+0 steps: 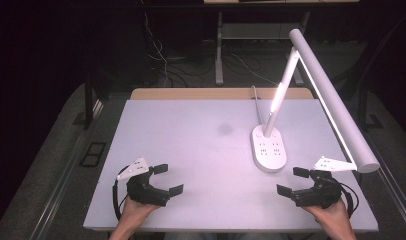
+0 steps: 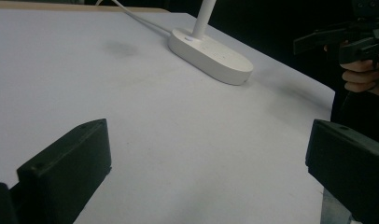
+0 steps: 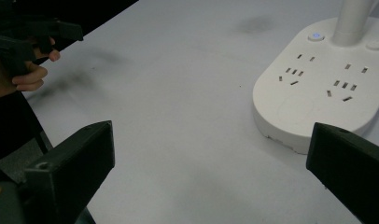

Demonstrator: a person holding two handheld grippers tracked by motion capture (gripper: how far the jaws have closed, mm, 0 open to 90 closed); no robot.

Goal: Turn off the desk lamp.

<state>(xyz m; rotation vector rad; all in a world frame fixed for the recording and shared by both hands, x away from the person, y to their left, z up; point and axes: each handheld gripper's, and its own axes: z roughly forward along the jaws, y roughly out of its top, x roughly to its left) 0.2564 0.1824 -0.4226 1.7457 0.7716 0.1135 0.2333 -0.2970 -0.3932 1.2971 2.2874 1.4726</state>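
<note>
1. High view: the white worktop (image 1: 191,145) carries a white desk lamp whose oval base (image 1: 269,148) stands right of centre, toward the right edge. Socket slots show on the top of the base.
2. High view: the lamp's stem (image 1: 280,95) rises tilted from the far end of the base, and a long lamp head (image 1: 333,100) runs out over the right edge of the worktop. A white cable (image 1: 256,102) leads from the base to the far edge.
3. High view: a faint dark smudge (image 1: 225,129) marks the worktop just left of the base.
4. High view: the left gripper (image 1: 168,179) sits near the near-left corner, held by the left hand (image 1: 136,210). Its fingers are spread wide with nothing between them.
5. High view: the right gripper (image 1: 292,180) sits near the near-right corner, in the right hand (image 1: 331,212), just nearer than the lamp base and apart from it. Its fingers also stand wide apart and bare.
6. Left gripper view: the two black fingers (image 2: 66,168) rise at the bottom corners, wide apart, with bare worktop (image 2: 178,149) between them. The lamp base (image 2: 211,56) lies beyond, and the right gripper (image 2: 346,39) shows at the upper right.
7. Right gripper view: the fingers (image 3: 71,163) are spread wide, gripping nothing. The lamp base (image 3: 313,88) lies close ahead to the right, a small lit button (image 3: 314,35) beside the stem. The left gripper (image 3: 29,35) shows at the upper left.
</note>
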